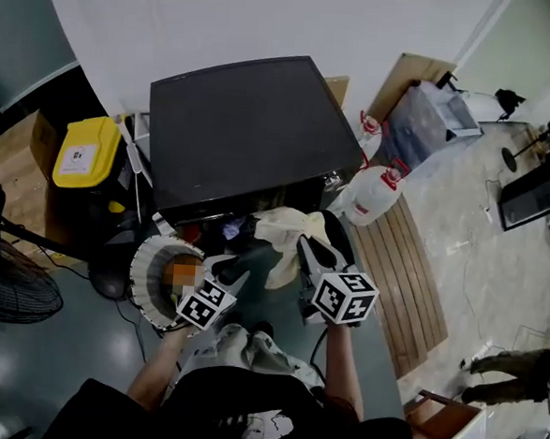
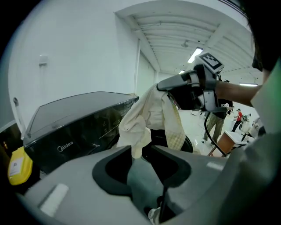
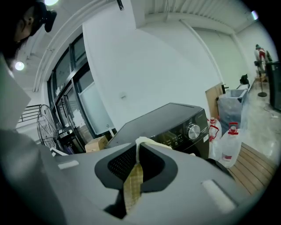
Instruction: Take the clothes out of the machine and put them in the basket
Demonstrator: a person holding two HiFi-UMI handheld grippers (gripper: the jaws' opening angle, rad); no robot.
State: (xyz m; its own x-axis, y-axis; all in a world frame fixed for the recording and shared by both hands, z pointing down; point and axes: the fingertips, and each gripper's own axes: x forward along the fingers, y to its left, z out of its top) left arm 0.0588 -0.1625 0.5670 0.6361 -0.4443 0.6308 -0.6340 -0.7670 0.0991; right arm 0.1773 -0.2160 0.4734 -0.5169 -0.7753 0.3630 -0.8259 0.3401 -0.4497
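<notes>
Room: grey floor (image 1: 58,368) in front of a white wall (image 1: 223,23). Wooden planks (image 1: 412,280) lie on the floor at the right of the head view.
Washing machine (image 1: 244,127): black, set against the wall. The right gripper view shows a control knob and panel on its front face.
Basket (image 1: 145,270): white and round with a ribbed wall. It stands on the floor by the machine's front, left of centre in the head view. Its contents cannot be made out.
Cloth (image 2: 147,116): cream with a yellow checked section. It hangs free in the air in front of the machine, to the right of the basket and outside it.
Right tongs (image 3: 137,147): jaws pressed together on an upper fold of the cloth. A checked strip runs back between them.
Left tongs (image 2: 141,151): jaws a little apart with nothing clamped. They sit at the basket's near rim, and the cloth's lower end hangs just beyond their tips.
Surroundings: yellow container (image 1: 85,151) left of the machine, water jugs (image 1: 375,195) with red caps to its right, fan (image 1: 7,284) at the left edge.
</notes>
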